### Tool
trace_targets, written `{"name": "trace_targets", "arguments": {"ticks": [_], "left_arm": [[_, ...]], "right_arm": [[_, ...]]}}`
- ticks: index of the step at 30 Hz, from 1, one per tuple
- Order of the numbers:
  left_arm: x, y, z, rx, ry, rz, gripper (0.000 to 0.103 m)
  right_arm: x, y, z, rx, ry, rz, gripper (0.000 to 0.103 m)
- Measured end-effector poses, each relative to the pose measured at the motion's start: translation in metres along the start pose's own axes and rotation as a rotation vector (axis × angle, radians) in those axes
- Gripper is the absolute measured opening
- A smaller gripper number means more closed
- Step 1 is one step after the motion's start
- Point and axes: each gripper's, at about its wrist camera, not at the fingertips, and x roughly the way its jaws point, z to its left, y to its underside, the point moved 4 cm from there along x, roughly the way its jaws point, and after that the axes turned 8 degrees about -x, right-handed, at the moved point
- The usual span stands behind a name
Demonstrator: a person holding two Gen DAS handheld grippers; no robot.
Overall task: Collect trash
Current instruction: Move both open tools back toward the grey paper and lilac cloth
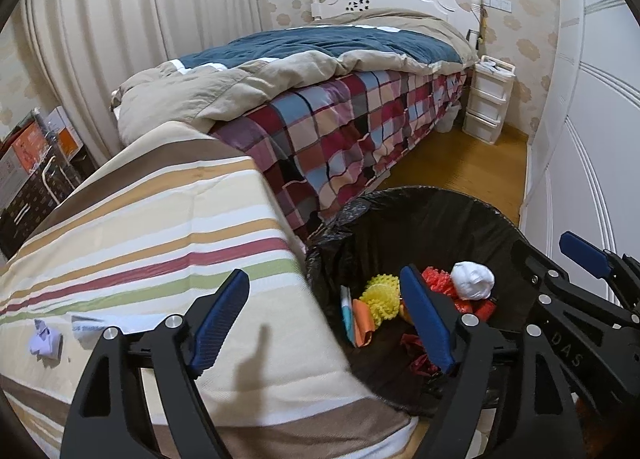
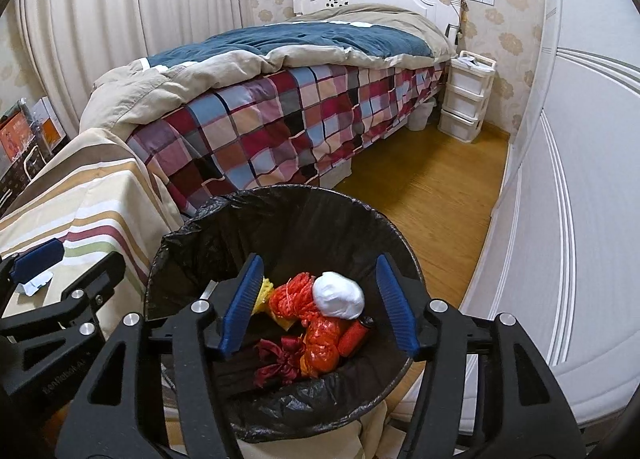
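A bin with a black liner [image 1: 400, 211] [image 2: 280, 195] stands on the floor beside a striped-cloth table [image 1: 160, 227]. Inside lie a white crumpled ball [image 1: 474, 279] [image 2: 338, 295], red netting [image 2: 292, 295], a yellow spiky piece [image 1: 382, 295] and an orange scrap [image 1: 364, 323]. My left gripper [image 1: 324, 323] is open and empty, straddling the table's corner and the bin's rim. My right gripper [image 2: 320, 307] is open above the bin, with nothing between its blue pads [image 2: 242, 307]. On the table lie a crumpled purple paper [image 1: 46, 343] and a white wrapper [image 1: 90, 327].
A bed with a plaid sheet [image 1: 340, 131] runs along behind the table and bin. A white drawer unit [image 1: 486, 99] stands at its head. White wardrobe doors [image 2: 580, 219] line the right side past a strip of wooden floor [image 2: 420, 195]. Boxes [image 1: 36, 155] sit at far left.
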Motion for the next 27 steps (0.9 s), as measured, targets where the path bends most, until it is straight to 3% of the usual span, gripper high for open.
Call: {"name": "trace_targets", "arguments": {"ticks": [10,18,27], "left_arm": [[-0.029,0.017,0.050,-0.059,-0.058,-0.003,0.080],[-0.054,0.040,0.119,-0.138,-0.143,-0.002,0.080],[-0.074,0.063,0.198,-0.242,-0.257,0.012,0.080]], "right_arm": [[-0.021,0.008,0.038,-0.045,-0.071,0.003,0.061],[-0.036,0.011,0.105,-0.156,-0.168,0.008,0.061],[-0.036,-0.015,0.178,-0.252,-0.259,-0.002,0.062]]}}
